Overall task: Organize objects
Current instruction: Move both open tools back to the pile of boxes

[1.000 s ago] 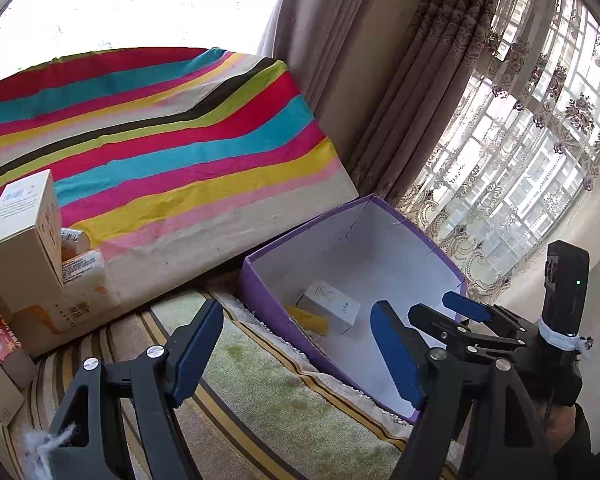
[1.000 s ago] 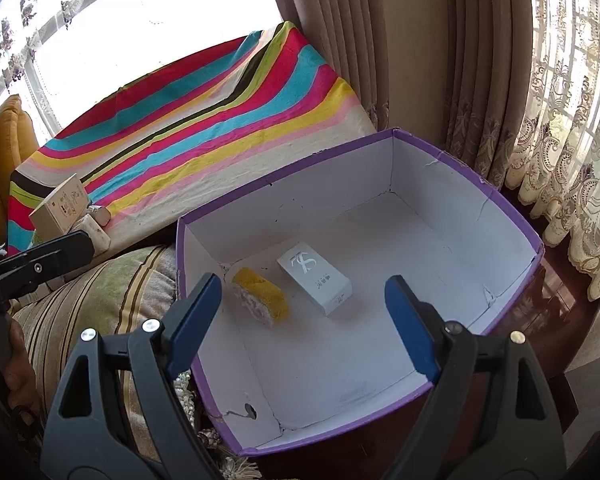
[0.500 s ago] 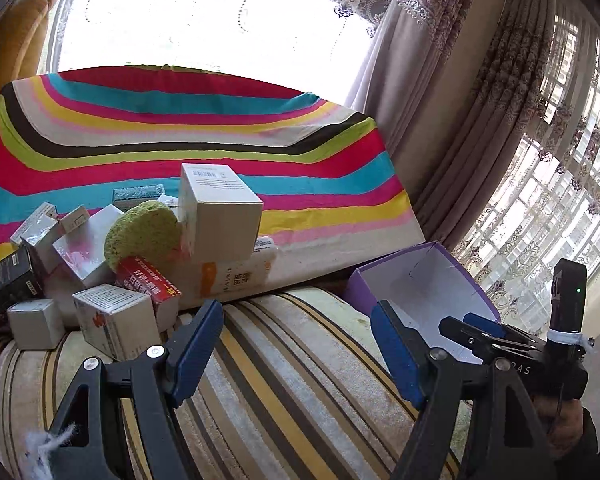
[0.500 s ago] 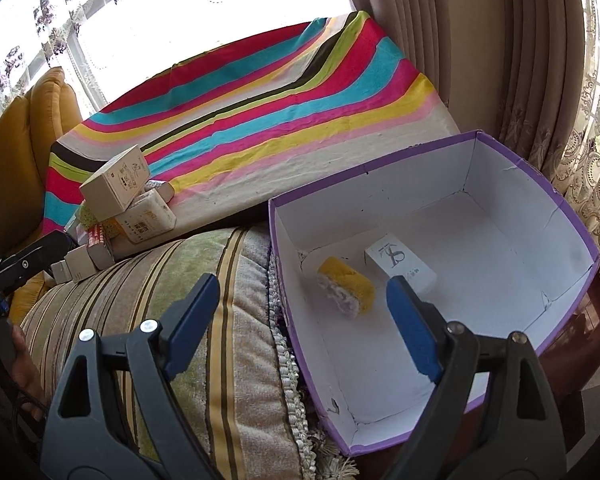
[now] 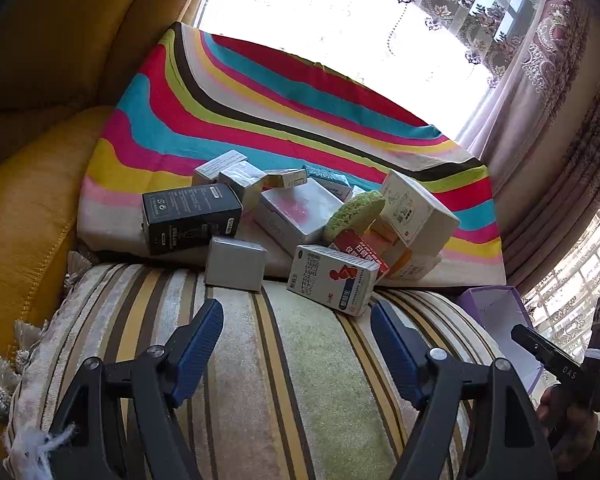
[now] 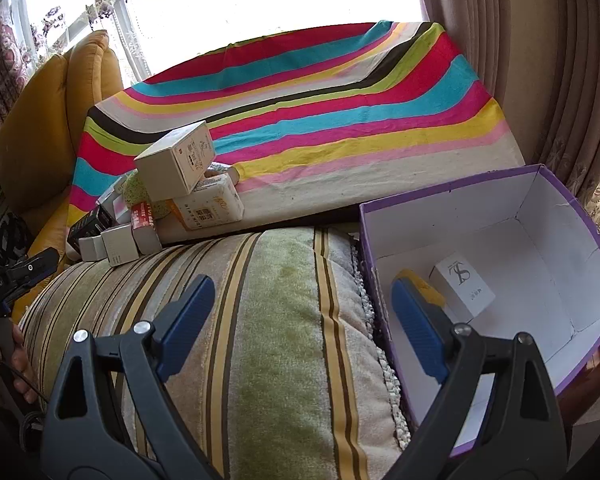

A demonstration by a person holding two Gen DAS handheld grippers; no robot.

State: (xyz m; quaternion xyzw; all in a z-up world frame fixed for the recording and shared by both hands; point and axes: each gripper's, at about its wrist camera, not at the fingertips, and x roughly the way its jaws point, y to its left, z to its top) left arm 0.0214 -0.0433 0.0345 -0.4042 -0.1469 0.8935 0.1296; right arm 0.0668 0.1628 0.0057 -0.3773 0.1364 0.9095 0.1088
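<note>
- Left gripper hovering over a striped seat cushion, blue-padded fingers spread wide, nothing between them.
- Just ahead of it, a heap of small boxes leaning against a rainbow-striped cushion.
- In the heap: a black box at the left, a small grey box in front, a white medicine box with blue and red print nearest the right finger, a pale box tilted on top at the right.
- Green sponge wedged upright between the boxes, above a red-and-white box.
- Yellow armchair to the left of the heap.
- Right gripper over the same seat cushion, jaws opening, nothing between them; right-hand finger overlapping the near wall of the purple box in the picture.
- Purple box with white inside at the right end of the seat cushion, touching its edge.
- Inside the purple box: a yellow sponge and, just beside it, a small white carton, both on the floor near the left wall.
- Heap of boxes well apart from the purple box, at the opposite end of the cushion.
- Curtains behind the purple box.
</note>
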